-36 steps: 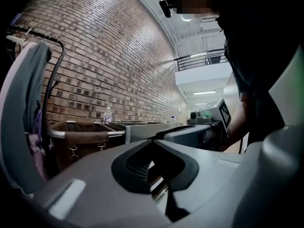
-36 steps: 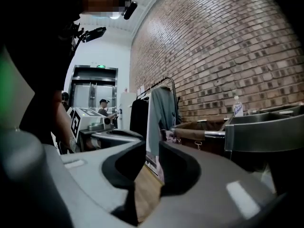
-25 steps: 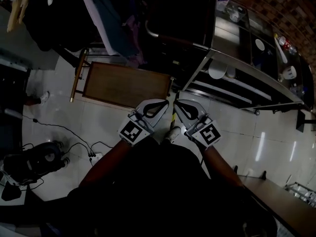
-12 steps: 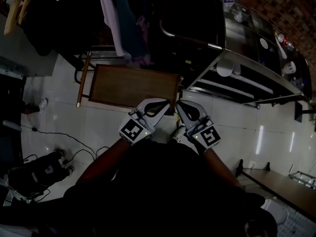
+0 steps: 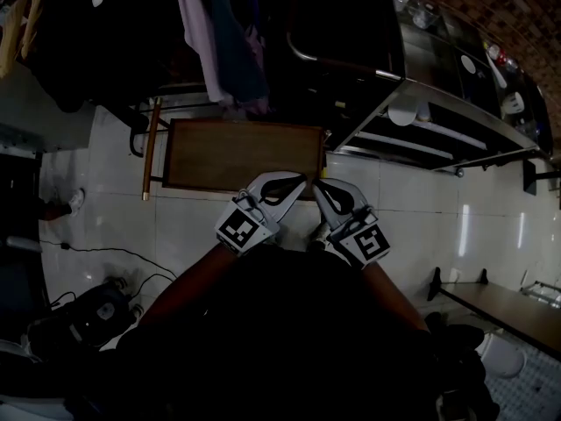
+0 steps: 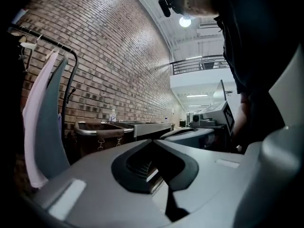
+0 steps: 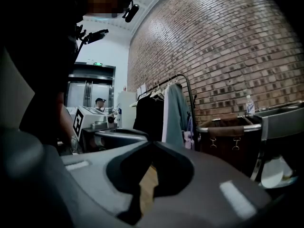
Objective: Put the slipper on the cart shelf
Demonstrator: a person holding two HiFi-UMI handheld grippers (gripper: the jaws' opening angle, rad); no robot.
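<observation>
Both grippers are held close together in front of the person's body, over the white tiled floor. In the head view, my left gripper [image 5: 296,180] and my right gripper [image 5: 316,184] are both shut and empty, tips at the near edge of a brown wooden cart top [image 5: 245,154]. In the left gripper view, the left gripper [image 6: 152,142] points at a brick wall with its jaws closed. In the right gripper view, the right gripper [image 7: 152,144] is closed too. A small pale shoe-like thing [image 5: 74,202] lies on the floor at far left. No slipper shows clearly.
A steel cart with shelves [image 5: 438,121] stands at the right, with a white bowl [image 5: 404,112] on it. A dark laundry bin [image 5: 346,33] is beyond the wooden top. Clothes hang on a rack [image 5: 210,33] at upper left. Cables and a dark machine [image 5: 83,314] lie at lower left.
The view has shifted forward: the wooden cart top now lies right at the grippers' tips. Both grippers stay shut and side by side.
</observation>
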